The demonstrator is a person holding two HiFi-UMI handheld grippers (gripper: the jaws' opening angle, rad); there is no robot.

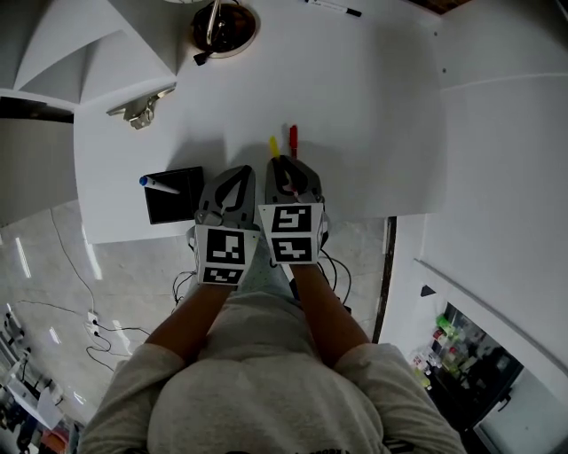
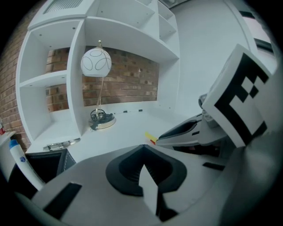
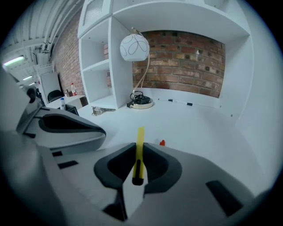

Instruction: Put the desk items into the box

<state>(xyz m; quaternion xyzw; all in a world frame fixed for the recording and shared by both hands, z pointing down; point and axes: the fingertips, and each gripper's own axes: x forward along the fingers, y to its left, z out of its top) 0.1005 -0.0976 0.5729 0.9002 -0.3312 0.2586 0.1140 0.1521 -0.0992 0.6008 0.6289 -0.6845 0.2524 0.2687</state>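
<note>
Jaws of right gripper (image 3: 138, 152) pinch yellow pen (image 3: 140, 134); left gripper (image 2: 143, 150) jaws closed.

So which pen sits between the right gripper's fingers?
The yellow pen; the red pen lies on the desk beside it, and the blue-capped pen rests on the black box.

There are two grippers, the left gripper (image 1: 240, 173) and the right gripper (image 1: 282, 164), and two cubes with square markers, the left cube (image 1: 222, 253) and the right cube (image 1: 291, 232). One white desk (image 1: 373, 106) bears one black box (image 1: 173, 202). The pens number four: one yellow pen (image 3: 140, 137), one red pen (image 1: 293, 140), one blue-capped pen (image 1: 160, 184) and one white pen (image 1: 333, 8) with dark ends. There is one lamp (image 3: 135, 47) with a single round shade, and one metal clip (image 1: 138, 111).
</note>
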